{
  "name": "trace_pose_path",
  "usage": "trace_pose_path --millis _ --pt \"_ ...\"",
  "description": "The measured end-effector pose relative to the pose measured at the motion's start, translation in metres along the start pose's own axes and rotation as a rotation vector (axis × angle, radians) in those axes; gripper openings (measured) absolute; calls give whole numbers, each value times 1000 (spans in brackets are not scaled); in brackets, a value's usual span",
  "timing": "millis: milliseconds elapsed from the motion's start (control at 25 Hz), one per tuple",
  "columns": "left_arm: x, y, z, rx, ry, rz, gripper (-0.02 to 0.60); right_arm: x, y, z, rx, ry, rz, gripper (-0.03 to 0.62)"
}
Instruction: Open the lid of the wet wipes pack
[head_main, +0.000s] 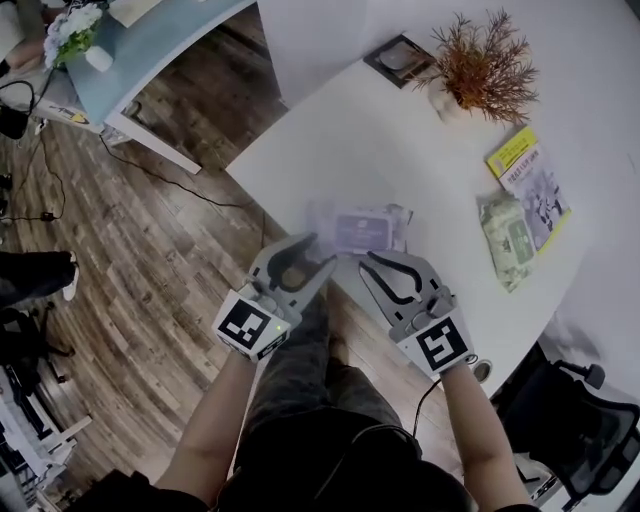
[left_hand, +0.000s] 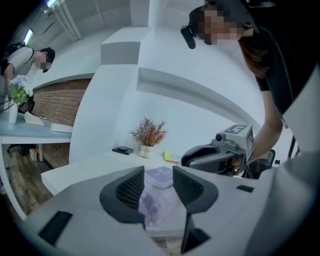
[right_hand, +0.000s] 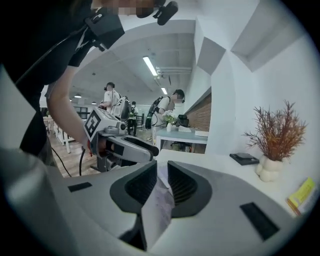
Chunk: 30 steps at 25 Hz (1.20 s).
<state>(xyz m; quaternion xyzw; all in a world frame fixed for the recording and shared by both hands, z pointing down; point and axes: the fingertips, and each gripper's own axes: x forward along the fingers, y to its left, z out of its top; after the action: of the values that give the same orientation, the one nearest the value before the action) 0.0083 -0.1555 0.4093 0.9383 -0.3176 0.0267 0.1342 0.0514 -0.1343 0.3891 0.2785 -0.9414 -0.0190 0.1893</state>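
A purple wet wipes pack (head_main: 358, 228) lies blurred at the near edge of the white table (head_main: 330, 150), its lid down. My left gripper (head_main: 318, 262) reaches it from the near left. In the left gripper view its jaws (left_hand: 158, 172) stand apart around the pack's crinkled end (left_hand: 159, 200), with a gap showing beside the film. My right gripper (head_main: 368, 262) comes in from the near right. In the right gripper view its jaws (right_hand: 162, 170) are nearly together, with the pack's thin film edge (right_hand: 159, 207) standing pinched between them.
A green wipes pack (head_main: 508, 238) and a yellow booklet (head_main: 528, 180) lie on the table at the right. A dried plant in a white pot (head_main: 480, 65) and a dark coaster (head_main: 400, 58) stand at the back. Wooden floor (head_main: 150, 250) lies to the left.
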Motion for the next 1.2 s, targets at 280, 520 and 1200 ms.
trace_pose_path --millis 280,520,1200 --pt "11 -1 13 113 -9 -139 319 7 -7 -17 -113 112 82 147" --pt "22 2 0 218 85 -262 398 12 -13 -20 -132 119 137 193" --pt "43 4 -30 435 226 -365 422 33 -14 -25 -221 125 229 229"
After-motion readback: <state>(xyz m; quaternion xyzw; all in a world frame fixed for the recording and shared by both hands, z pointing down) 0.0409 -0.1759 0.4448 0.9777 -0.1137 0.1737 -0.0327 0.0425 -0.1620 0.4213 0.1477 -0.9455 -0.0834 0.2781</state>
